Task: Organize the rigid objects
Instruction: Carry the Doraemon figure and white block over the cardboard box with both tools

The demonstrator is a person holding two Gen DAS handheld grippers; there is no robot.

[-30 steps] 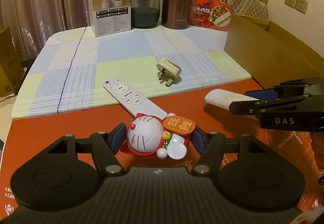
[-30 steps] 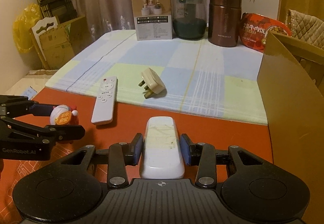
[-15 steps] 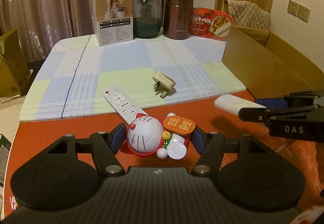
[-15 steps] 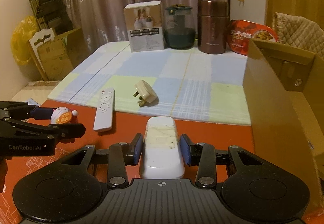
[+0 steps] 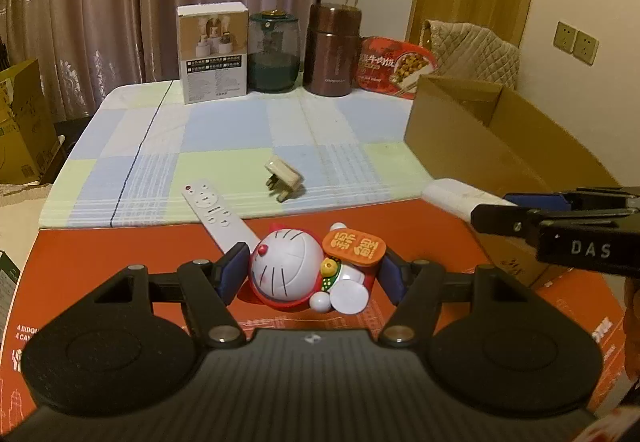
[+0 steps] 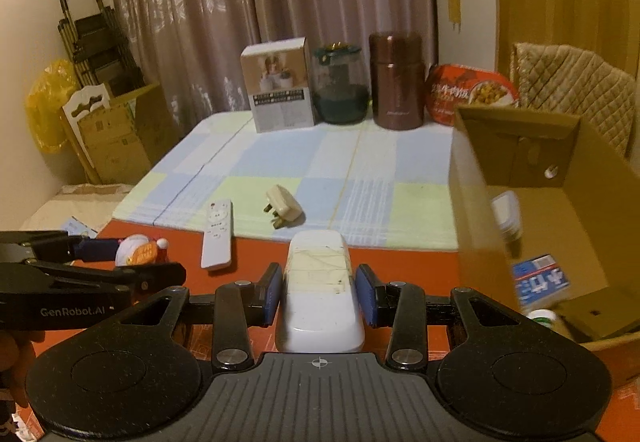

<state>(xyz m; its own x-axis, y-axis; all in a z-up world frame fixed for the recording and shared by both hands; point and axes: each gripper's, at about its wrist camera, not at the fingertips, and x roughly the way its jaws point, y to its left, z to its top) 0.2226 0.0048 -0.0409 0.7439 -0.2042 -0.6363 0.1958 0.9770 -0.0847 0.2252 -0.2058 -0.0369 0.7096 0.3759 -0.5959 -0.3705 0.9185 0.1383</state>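
Lift-off on both sides: we now carry the toy (image 5: 308,274) clamped in the left gripper (image 5: 308,276) and the white case (image 6: 320,294) pinched in the right gripper (image 6: 320,296), higher than a second ago, the box (image 6: 472,202) opening up alongside, so drop-off looks next.

In the right wrist frame, the cardboard box (image 6: 560,210) walls off the right side, its top open. The centre cloth (image 6: 360,170) lies passable except for the plug (image 6: 283,207) and slim remote (image 6: 216,234). Containers (image 6: 396,82) line the upper centre.
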